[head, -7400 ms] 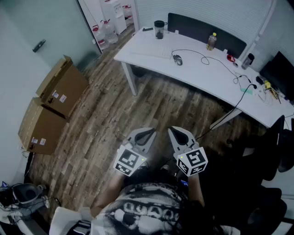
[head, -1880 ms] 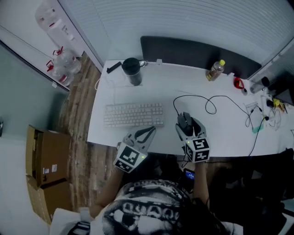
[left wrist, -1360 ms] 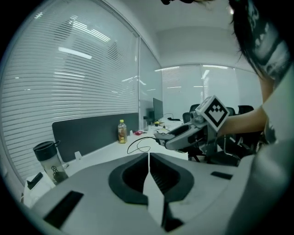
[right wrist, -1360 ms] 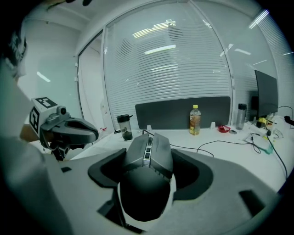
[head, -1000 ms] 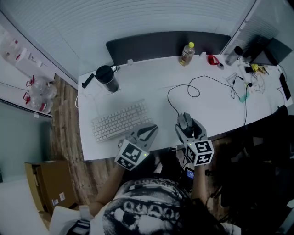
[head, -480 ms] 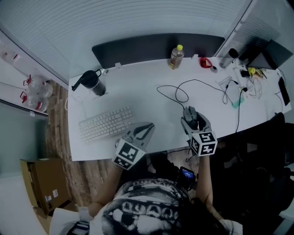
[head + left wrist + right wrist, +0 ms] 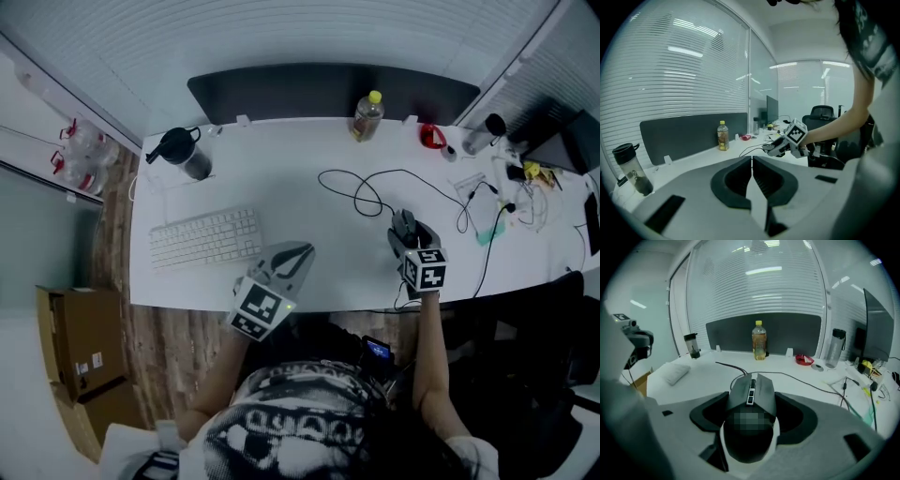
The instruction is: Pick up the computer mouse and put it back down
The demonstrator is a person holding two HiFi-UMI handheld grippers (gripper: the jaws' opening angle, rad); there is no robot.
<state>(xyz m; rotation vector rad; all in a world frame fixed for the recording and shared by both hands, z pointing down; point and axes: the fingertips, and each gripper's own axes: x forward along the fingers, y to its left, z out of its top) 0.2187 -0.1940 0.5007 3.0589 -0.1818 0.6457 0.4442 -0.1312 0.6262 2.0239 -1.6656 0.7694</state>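
**Student:** Where is the computer mouse (image 7: 751, 397), and what holds it?

**Tutor:** The right gripper (image 7: 752, 420) holds it, with fingers (image 7: 707, 416) spread wide and pressed against its two flanks at mid-body. In the head view the computer mouse (image 7: 403, 225) lies over the tabletop (image 7: 300, 178), at 3 o'clock from the keyboard (image 7: 204, 236). Whether it rests on the surface or hangs just clear of it cannot be told. The left gripper (image 7: 751, 180) has its fingers closed together on nothing, at 4 o'clock from the keyboard.

**Student:** What does it look like?

**Tutor:** It has a dark, angular shell. Two button panels are divided by a pale strip carrying the scroll wheel. The cable (image 7: 729, 366) leaves the nose toward 11 o'clock.

**Student:** How will it handle?

**Tutor:** It is judged light and rigid. The smooth flanks may slip, and the trailing cable may tug. The flanks are the proper purchase, and the buttons and wheel are best left unpressed.
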